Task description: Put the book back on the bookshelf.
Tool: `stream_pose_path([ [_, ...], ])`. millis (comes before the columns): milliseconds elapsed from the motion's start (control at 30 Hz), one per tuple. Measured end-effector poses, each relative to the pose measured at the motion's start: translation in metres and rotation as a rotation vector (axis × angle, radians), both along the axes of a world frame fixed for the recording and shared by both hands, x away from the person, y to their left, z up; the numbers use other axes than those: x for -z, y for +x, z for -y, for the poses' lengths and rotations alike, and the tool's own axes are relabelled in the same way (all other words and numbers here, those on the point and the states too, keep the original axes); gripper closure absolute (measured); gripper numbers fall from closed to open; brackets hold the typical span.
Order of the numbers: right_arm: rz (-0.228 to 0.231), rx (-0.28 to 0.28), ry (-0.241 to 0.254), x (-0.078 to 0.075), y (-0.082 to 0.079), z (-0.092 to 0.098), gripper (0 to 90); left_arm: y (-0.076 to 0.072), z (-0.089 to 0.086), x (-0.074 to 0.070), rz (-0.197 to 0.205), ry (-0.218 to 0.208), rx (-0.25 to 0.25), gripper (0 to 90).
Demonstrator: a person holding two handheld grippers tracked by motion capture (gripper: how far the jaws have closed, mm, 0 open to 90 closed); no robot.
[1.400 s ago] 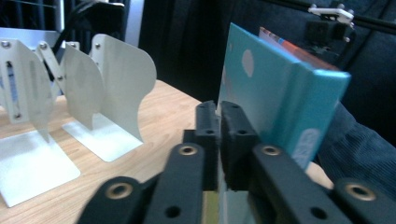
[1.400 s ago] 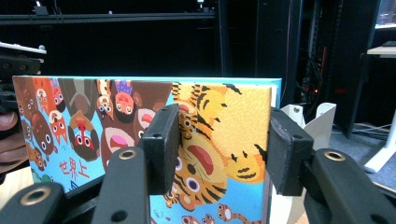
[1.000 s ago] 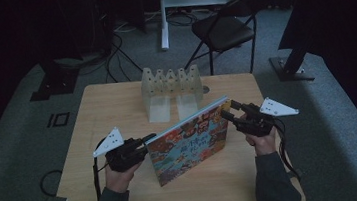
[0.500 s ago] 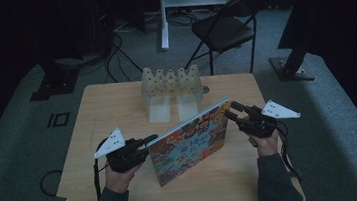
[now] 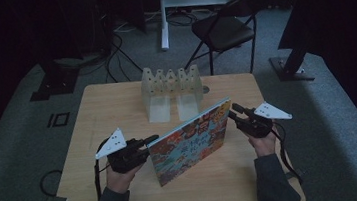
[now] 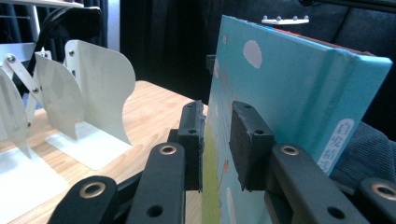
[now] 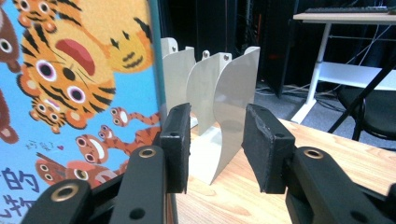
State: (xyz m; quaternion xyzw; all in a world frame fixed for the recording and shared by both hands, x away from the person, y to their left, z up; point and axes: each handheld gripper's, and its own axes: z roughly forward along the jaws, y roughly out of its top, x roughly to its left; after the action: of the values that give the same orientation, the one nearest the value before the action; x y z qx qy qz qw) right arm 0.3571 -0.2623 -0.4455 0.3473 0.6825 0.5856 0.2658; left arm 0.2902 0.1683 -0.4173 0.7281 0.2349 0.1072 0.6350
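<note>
Fingers of left gripper (image 6: 217, 144) pinch book (image 5: 191, 142) edge; right gripper (image 7: 217, 147) gapes.

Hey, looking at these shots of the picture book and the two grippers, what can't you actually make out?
- Book title: high view, too small and dim.
- Right gripper: right gripper view, the book's edge sits at its left pad; contact unclear, and the right pad stands clear.
- Left gripper pads' contact: left gripper view, cover between them, thin gaps uncertain.
- Rack base: high view, partly behind the book.

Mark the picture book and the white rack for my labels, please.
picture book (image 5: 191, 142), high view, middle of the front cover.
white rack (image 5: 170, 81), high view, upright dividers at the back.
</note>
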Motion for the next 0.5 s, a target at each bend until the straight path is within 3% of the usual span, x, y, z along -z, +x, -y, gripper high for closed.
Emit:
stream_pose_path([
  [500,-0.04,0.006,0.018,0.013,0.011,0.0,58.6,-0.002,0.0,0.002,0.003,-0.009,0.004,74.0],
])
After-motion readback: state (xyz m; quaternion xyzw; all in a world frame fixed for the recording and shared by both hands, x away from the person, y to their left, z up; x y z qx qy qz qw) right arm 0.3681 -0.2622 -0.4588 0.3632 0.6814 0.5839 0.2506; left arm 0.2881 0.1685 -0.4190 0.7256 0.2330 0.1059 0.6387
